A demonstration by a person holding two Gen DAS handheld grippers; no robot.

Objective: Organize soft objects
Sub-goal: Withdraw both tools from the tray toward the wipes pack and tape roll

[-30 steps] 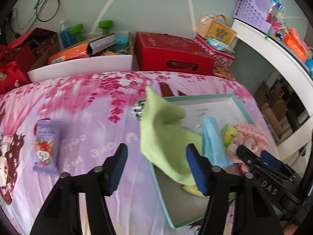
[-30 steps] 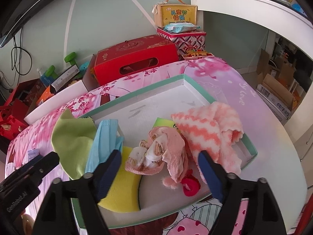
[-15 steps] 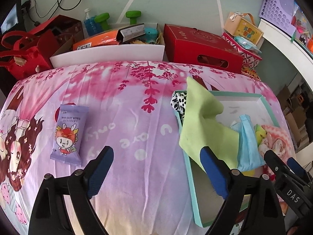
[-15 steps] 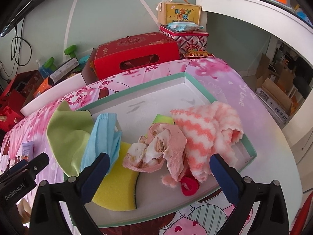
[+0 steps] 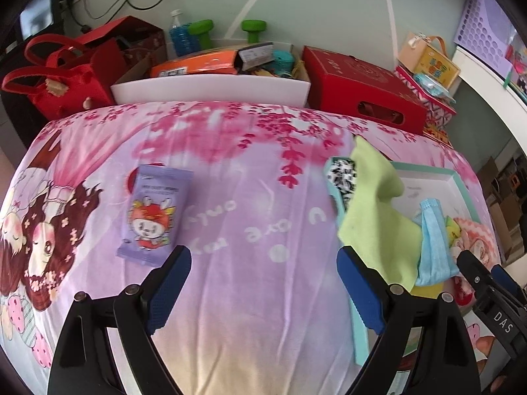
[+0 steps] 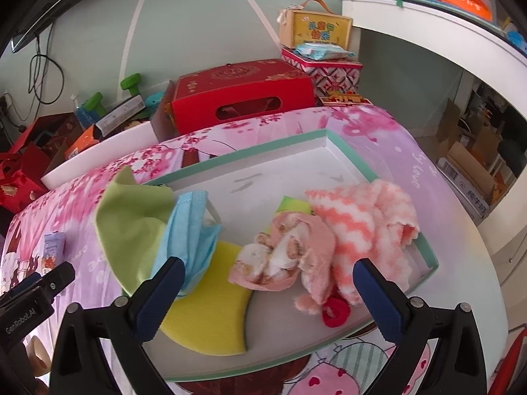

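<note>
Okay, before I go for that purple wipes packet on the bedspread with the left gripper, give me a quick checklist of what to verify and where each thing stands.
1. Left gripper empty and open wide, its jaws having just been opening: ok.
2. Purple wipes packet lies flat on the bedspread, nothing on top of it: ok.
3. Packet lined up between the jaws: not ok, it sits left of the gap, by the left finger.
4. Right gripper open, gripping nothing, hanging over the tray: ok.
5. Green cloth fully inside the tray: not ok, it hangs over the rim.
6. Room left in the tray: ok, the far part is bare.
</note>
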